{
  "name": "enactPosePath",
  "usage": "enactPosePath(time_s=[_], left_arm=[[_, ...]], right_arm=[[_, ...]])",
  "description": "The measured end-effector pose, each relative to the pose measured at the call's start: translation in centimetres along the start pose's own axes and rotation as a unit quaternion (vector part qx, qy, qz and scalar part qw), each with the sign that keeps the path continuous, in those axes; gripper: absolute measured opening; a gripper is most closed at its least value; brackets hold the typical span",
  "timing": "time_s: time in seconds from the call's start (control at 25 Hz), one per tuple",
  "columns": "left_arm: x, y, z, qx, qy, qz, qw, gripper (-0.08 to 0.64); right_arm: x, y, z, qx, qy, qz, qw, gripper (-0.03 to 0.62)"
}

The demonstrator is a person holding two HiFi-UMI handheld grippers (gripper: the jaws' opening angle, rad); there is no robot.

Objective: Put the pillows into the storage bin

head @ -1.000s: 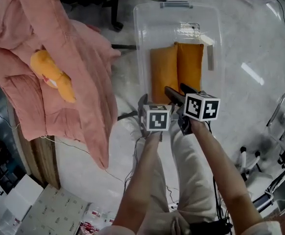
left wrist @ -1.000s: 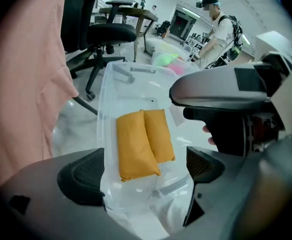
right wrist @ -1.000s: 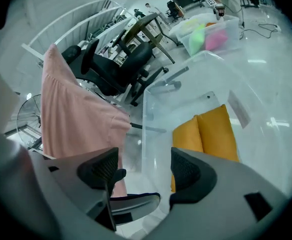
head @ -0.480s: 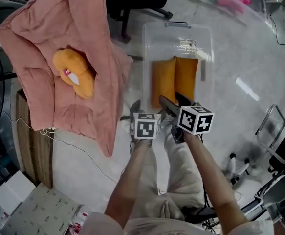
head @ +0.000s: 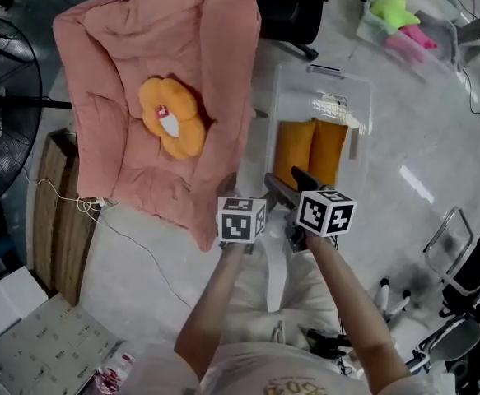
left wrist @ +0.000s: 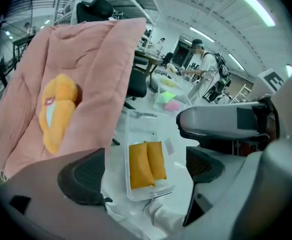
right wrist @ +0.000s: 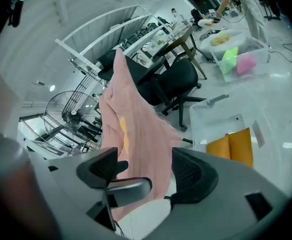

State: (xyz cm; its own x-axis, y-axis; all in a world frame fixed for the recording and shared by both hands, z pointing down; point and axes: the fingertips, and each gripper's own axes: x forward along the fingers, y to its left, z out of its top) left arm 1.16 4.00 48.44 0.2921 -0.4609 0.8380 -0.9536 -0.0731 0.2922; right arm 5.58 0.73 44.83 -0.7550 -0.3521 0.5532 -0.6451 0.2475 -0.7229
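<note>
Two orange pillows (head: 310, 151) lie side by side in the clear storage bin (head: 356, 105) on the floor. An orange flower-shaped pillow (head: 172, 126) rests on the pink quilt (head: 124, 72) left of the bin. Both grippers hover near the bin's near end, side by side. My left gripper (head: 238, 197) is open and empty; in its own view the jaws (left wrist: 143, 171) frame the binned pillows (left wrist: 147, 164), with the flower pillow (left wrist: 55, 111) to their left. My right gripper (head: 282, 176) is open and holds nothing; its view looks past the quilt (right wrist: 135, 129) to the bin (right wrist: 211, 116).
A standing fan (head: 1, 72) is at the far left. A black office chair base (head: 293, 23) stands behind the bin. A second bin holds green and pink items (head: 404, 25). A folding chair (head: 470, 262) sits right, cartons (head: 34, 344) lie bottom left, and a cable trails below the quilt.
The head view has swung toward the quilt, so the flower pillow and quilt sit nearer the middle and the bin further right. Both grippers stay open beside the bin's near end.
</note>
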Motion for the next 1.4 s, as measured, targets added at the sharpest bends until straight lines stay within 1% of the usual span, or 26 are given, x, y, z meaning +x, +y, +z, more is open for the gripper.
enactPosePath(time_s=[0.16,0.36,0.52,0.72,0.84,1.0,1.08,1.32,1.4], left_arm=[[-2.8,3.2,0.2,-0.034,-0.015,0.011,0.9992,0.519],[-6.7,8.1,-0.2,-0.067,-0.029,0.036,0.9967,0.517],[-8.6,12.5,-0.8,-0.098,-0.041,0.054,0.9929,0.515],[-9.5,17.7,-2.1,-0.131,-0.051,0.065,0.9880,0.512],[-9.0,20.7,-3.0,-0.148,-0.056,0.065,0.9852,0.514],[-8.4,24.9,-4.0,-0.174,-0.058,0.062,0.9811,0.514],[-7.9,26.8,-4.3,-0.189,-0.059,0.060,0.9784,0.514],[-6.0,30.4,-4.7,-0.211,-0.067,0.041,0.9742,0.509],[-5.2,31.8,-4.6,-0.225,-0.072,0.034,0.9711,0.505]], right_arm=[[1.8,3.8,0.5,-0.020,0.006,0.012,1.000,0.348],[3.8,8.6,-0.1,-0.041,0.018,0.027,0.999,0.348],[6.2,11.3,-1.0,-0.058,0.033,0.034,0.997,0.351],[10.1,13.6,-2.4,-0.081,0.049,0.045,0.994,0.362],[12.9,14.0,-2.9,-0.103,0.059,0.039,0.992,0.371],[16.2,14.9,-2.6,-0.121,0.050,0.024,0.991,0.372],[17.8,15.0,-2.3,-0.131,0.047,0.015,0.990,0.387],[21.3,14.5,-1.3,-0.141,0.036,-0.019,0.989,0.391],[22.4,14.6,-0.9,-0.149,0.030,-0.028,0.988,0.394]])
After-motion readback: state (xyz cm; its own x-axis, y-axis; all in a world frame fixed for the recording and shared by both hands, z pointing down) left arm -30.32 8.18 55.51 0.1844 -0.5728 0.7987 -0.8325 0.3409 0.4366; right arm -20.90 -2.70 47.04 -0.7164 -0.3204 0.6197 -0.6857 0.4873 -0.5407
